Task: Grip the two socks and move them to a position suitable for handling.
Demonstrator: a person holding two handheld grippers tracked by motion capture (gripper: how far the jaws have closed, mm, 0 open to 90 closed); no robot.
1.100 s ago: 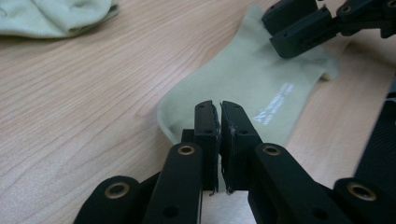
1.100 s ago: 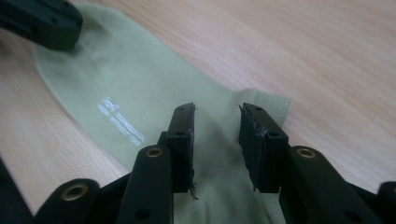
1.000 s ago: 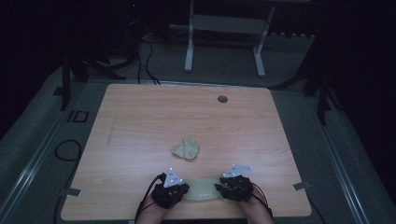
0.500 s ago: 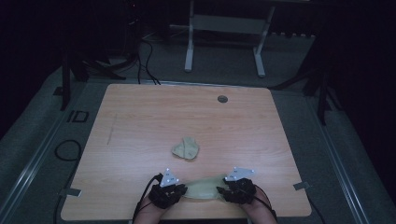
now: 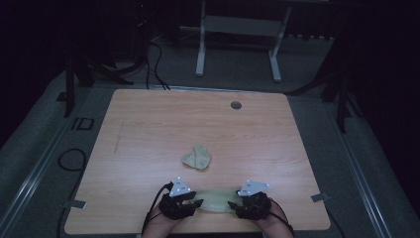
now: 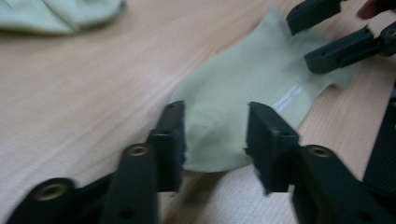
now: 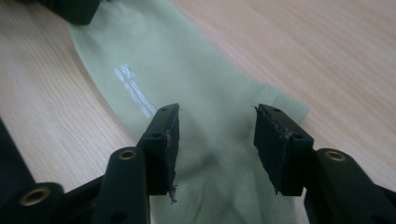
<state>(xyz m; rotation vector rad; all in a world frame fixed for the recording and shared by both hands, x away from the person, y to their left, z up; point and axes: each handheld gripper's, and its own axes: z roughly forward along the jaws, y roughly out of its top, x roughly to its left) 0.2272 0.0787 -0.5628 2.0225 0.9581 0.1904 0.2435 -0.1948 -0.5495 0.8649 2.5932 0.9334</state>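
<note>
A pale green sock (image 5: 215, 200) lies flat near the table's front edge, stretched between my two grippers. My left gripper (image 5: 192, 203) is at its left end; in the left gripper view its jaws (image 6: 215, 112) stand open over the sock (image 6: 233, 88). My right gripper (image 5: 236, 204) is at the right end, also open (image 7: 217, 112) above the sock (image 7: 187, 74) by its ribbed cuff. Both pairs of jaws have just been opening, and neither presses on the cloth. A second sock (image 5: 197, 157), crumpled, lies a little farther in; its edge (image 6: 60, 14) shows in the left gripper view.
The wooden table (image 5: 198, 124) has a round grommet (image 5: 236, 105) at its far side. Cables run over the dark floor at the left. A white desk frame (image 5: 237, 29) stands behind the table.
Both grippers keep their places at the ends of the flat sock. The right one has edged slightly toward the near edge. The crumpled sock has not moved.
</note>
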